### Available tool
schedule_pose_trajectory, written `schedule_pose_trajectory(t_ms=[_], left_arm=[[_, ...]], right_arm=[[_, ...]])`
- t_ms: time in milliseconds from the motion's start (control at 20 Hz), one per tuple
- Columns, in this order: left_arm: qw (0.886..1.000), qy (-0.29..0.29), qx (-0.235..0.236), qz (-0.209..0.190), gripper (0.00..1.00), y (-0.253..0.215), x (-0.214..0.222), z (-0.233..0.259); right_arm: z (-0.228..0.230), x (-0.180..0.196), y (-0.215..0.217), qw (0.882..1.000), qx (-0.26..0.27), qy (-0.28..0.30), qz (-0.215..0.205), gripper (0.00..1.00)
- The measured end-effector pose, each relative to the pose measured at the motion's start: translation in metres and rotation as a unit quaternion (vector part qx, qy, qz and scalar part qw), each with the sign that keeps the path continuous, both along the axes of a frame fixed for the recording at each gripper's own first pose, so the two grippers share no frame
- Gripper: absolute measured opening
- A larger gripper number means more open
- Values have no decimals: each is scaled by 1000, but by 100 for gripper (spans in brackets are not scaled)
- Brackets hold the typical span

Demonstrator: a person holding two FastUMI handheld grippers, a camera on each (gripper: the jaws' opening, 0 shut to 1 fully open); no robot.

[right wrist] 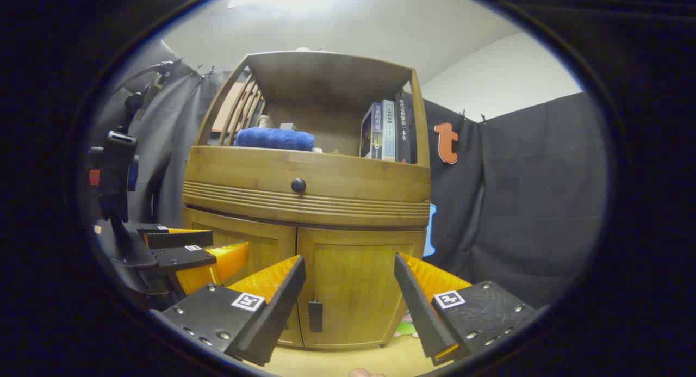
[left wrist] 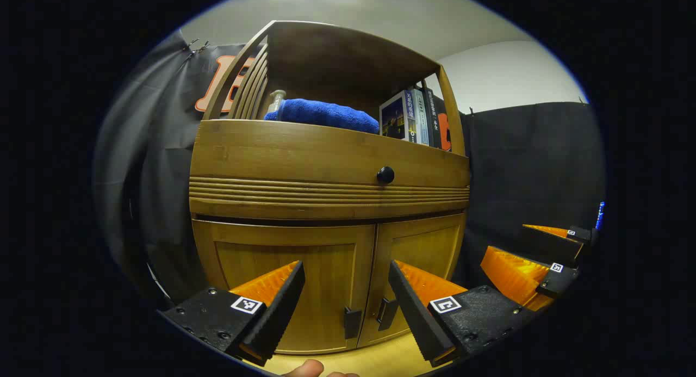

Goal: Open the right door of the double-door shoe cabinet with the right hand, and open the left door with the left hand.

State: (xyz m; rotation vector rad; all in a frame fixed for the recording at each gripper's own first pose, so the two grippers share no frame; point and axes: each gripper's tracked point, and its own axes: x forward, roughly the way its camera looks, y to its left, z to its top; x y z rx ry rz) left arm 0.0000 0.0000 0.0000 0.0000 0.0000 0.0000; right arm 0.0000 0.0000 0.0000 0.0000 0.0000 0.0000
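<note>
Both cabinet doors (right wrist: 348, 279) shut, left gripper (left wrist: 345, 295) and right gripper (right wrist: 348, 292) jaws spread empty, blue towel (right wrist: 274, 138) and books (right wrist: 387, 131) shelved above.

1. the pale wooden floor (left wrist: 380, 360) is carrying the shoe cabinet (left wrist: 326, 165), which is standing upright on it
2. the cabinet's open upper shelf (right wrist: 304, 151) is bearing a folded blue towel (right wrist: 274, 138) towards its left side
3. a row of books (right wrist: 387, 131) is standing upright on the same shelf, leaning against its right post
4. a small pale bottle (left wrist: 275, 100) is sitting just behind the towel
</note>
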Motion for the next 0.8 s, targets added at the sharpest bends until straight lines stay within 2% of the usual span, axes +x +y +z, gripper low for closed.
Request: schedule_pose_trajectory(t_ms=[250,800], left_arm=[[1000,-5,-1,16,96,11,0,2],[1000,-1,-6,16,96,18,5,-4]], right_arm=[[-3,0,6,1000,6,6,14,99],[-4,6,16,999,1,14,29,98]])
